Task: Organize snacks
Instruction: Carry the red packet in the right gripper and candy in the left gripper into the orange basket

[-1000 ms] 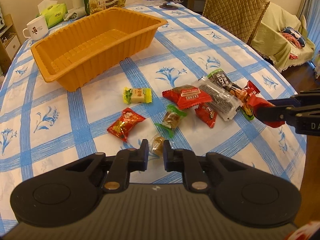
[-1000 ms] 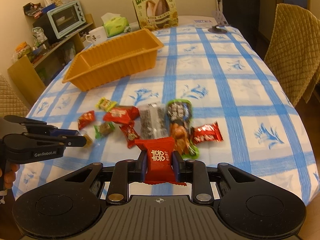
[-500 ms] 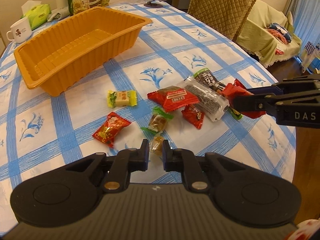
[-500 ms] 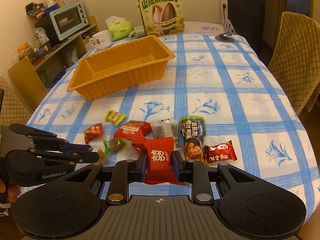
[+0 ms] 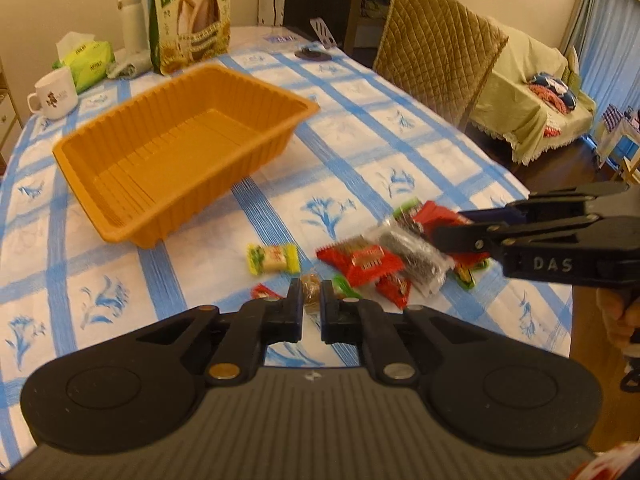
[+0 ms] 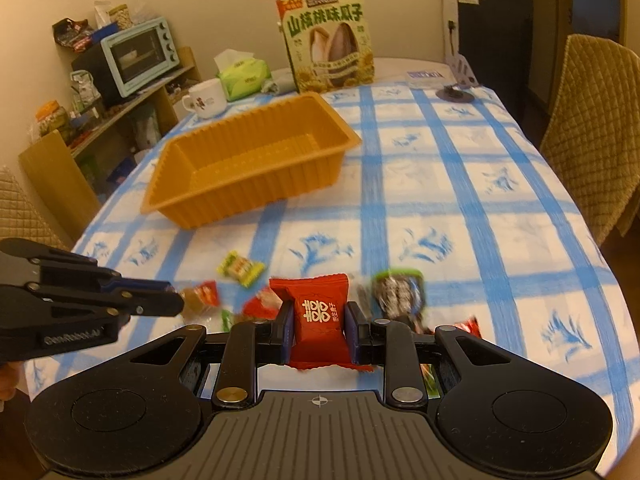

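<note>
One orange tray (image 5: 120,216), one mug (image 5: 54,94), two quilted chairs (image 6: 596,120), one seed bag (image 6: 330,40).

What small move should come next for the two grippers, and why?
Probably carry both snacks over the orange tray and release them. The right gripper grips a red packet, the left gripper pinches a small brown candy, and the tray looks empty.

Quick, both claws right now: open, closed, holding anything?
Left claw: closed on a small brown candy.
Right claw: closed on a red packet.
</note>
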Demonstrator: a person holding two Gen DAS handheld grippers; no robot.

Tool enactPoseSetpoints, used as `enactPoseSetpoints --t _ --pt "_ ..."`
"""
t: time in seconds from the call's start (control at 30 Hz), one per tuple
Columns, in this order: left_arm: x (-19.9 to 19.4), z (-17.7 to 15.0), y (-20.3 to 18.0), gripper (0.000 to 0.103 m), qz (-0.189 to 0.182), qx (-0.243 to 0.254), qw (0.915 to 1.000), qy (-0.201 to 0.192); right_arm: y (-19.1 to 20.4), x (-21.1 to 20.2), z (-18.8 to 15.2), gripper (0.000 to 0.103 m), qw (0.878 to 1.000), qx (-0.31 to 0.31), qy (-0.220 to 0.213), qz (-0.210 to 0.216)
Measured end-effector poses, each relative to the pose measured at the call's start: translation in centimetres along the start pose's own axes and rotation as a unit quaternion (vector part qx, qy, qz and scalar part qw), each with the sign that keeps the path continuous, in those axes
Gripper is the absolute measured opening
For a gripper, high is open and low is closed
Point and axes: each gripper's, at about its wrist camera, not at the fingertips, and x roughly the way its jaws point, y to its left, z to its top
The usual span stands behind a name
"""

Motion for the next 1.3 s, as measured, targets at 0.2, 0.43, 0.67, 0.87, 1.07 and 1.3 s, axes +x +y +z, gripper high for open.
enactPoseSetpoints --t 0.2,0.43,0.67,0.87,1.07,1.3 --pt "-1.5 2.9 2.2 0.007 0.02 -0.004 0.9992 -0.035 1.3 1.7 2.9 0.027 1.0 -0.014 -0.016 0.022" --pt "-1.6 6.5 5.7 0.007 0.046 -0.018 0.9967 -0.064 2.4 4.4 7.4 0.027 0.998 -0.027 -0.038 0.044" --pt "0.3 9.3 8.7 0.007 0.056 -0.031 0.9956 -0.068 3.1 7.9 12.1 0.027 0.996 -0.033 -0.053 0.058" --pt "3.0 10.8 10.2 0.007 0.057 -0.038 0.9958 -0.06 3.4 10.7 14.2 0.027 0.997 -0.03 -0.052 0.058" --pt "5.4 11.7 11.5 0.007 0.055 -0.048 0.9962 -0.047 3.2 12.4 14.9 0.027 0.997 -0.024 -0.046 0.051" --pt "7.2 11.9 12.9 0.009 0.046 -0.07 0.9958 -0.037 2.7 13.7 15.1 0.027 0.998 -0.014 -0.041 0.044"
